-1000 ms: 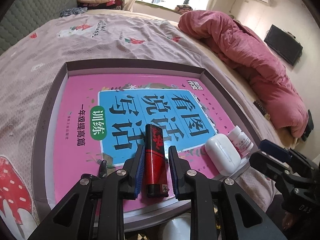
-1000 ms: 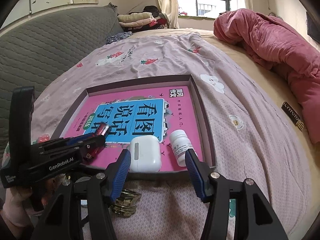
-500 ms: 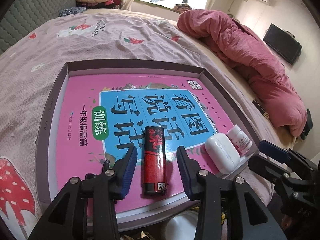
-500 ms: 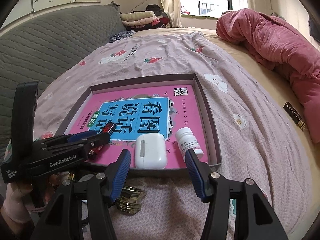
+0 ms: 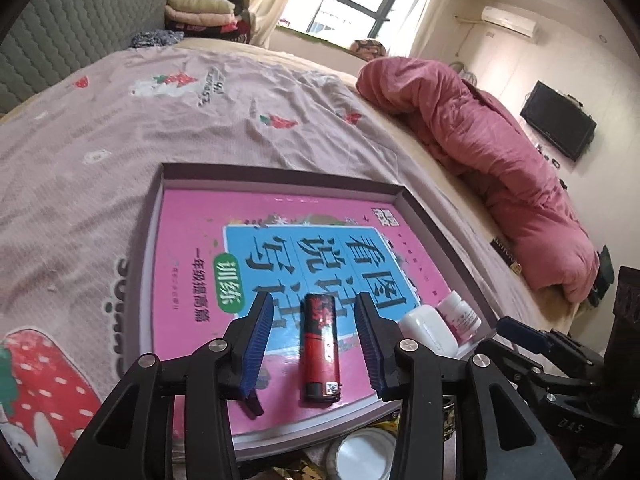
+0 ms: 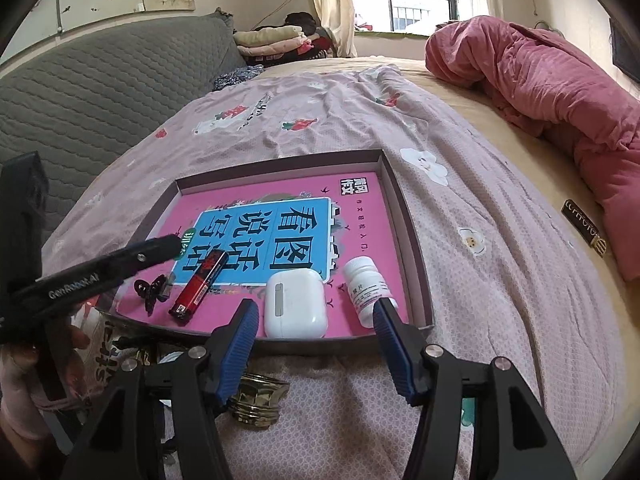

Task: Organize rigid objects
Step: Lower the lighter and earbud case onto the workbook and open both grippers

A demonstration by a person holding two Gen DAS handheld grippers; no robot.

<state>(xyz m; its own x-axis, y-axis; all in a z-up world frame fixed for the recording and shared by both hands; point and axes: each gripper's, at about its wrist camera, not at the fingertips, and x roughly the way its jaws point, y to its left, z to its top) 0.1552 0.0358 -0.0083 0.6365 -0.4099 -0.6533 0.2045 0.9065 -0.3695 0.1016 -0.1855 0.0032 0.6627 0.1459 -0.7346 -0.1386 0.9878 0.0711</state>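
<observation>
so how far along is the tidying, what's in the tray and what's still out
Done: the lighter, earbud case, pill bottle and a black hair clip lie in the tray on the pink book. In hand: nothing. The left gripper has just been opening and straddles the lighter without touching it; the right gripper is open and empty. Left: a gold object and a white lid sit outside the tray's near edge.

The far half of the pink book (image 6: 248,208) inside the tray (image 6: 412,240) is left free, so wide room is given there. The near edge is crowded: a black hair clip (image 6: 152,288), a red lighter (image 6: 200,284), a white earbud case (image 6: 294,304) and a white pill bottle (image 6: 366,284) are laid in a row. Narrow gaps are seen between them. The bedsheet (image 6: 500,300) right of the tray is open.
</observation>
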